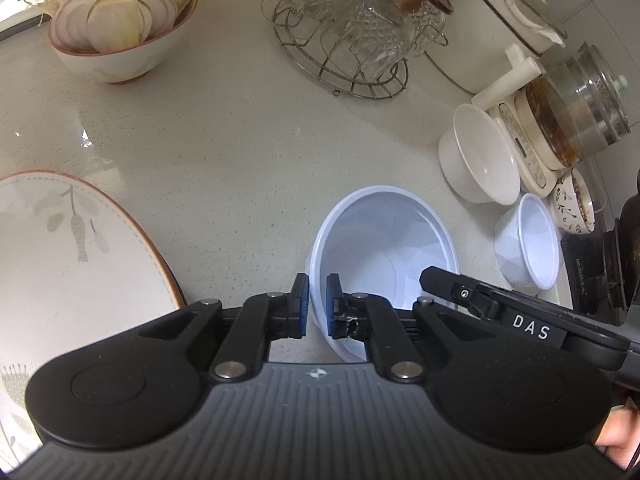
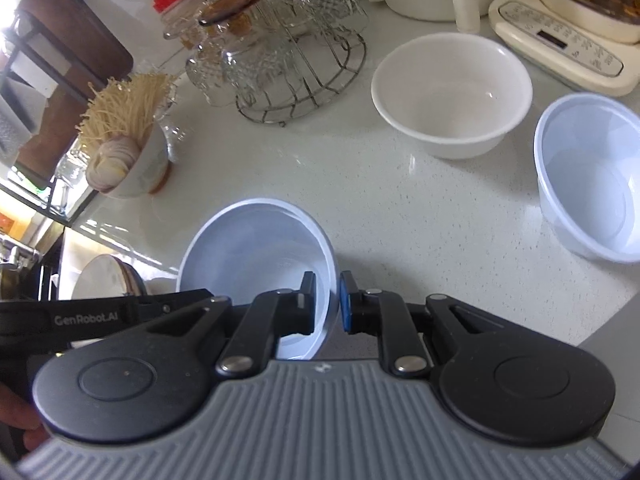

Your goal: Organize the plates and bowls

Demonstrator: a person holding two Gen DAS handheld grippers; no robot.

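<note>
Bowl (image 2: 256, 264) pinched by both: right hand-held gripper (image 2: 327, 304) on its 3 o'clock rim, left hand-held gripper (image 1: 317, 306) opposite. Second bowl (image 2: 592, 176) at 2 o'clock, right nearer.

Pale speckled countertop (image 1: 224, 152), glossy with daylight glare, dark wooden shelf (image 2: 76, 40) behind

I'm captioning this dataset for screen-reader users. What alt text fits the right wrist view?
The right gripper clamps the rim of a pale blue plastic bowl over a white speckled counter. Beyond sit a white bowl, another blue bowl and a wire rack of glassware.
</note>
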